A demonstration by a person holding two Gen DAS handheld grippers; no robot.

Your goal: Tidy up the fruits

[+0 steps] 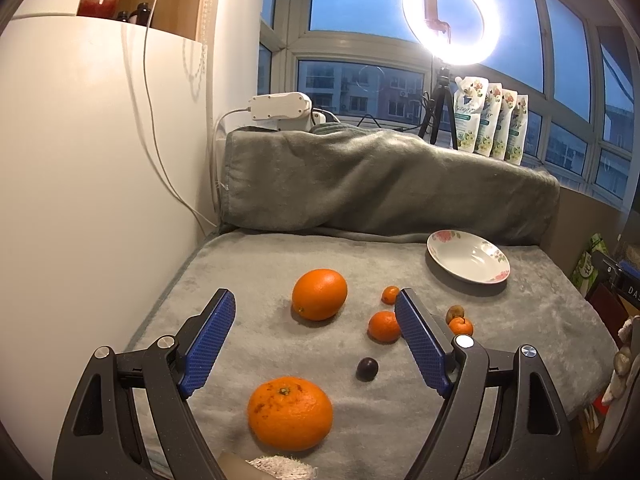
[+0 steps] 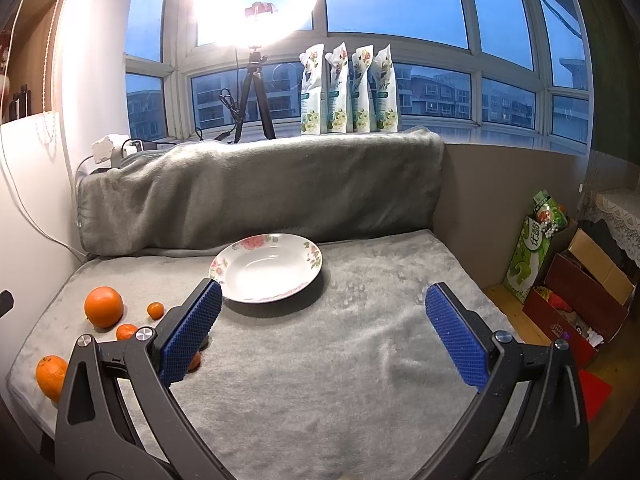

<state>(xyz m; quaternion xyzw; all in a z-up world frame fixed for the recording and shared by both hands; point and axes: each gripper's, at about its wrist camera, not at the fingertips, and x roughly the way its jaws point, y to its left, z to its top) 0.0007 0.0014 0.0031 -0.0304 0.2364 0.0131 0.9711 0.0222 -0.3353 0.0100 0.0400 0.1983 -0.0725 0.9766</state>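
- A grey plush blanket (image 2: 320, 360) covers the surface below a window with a lit ring light (image 1: 451, 16).
- The left gripper (image 1: 316, 336) hovers with fingers spread wide, gripping nothing; a large orange (image 1: 319, 294) lies between them further off, a mandarin (image 1: 290, 413) nearer.
- Only the left view shows the dark plum (image 1: 367, 369) and what may be a kiwi (image 1: 455, 313), partly hidden.
- The right gripper (image 2: 324, 332) is likewise wide and holds nothing, facing the floral plate (image 2: 240, 268), which holds no fruit.
- Only the right view shows the cardboard boxes (image 2: 576, 300) beside the surface.
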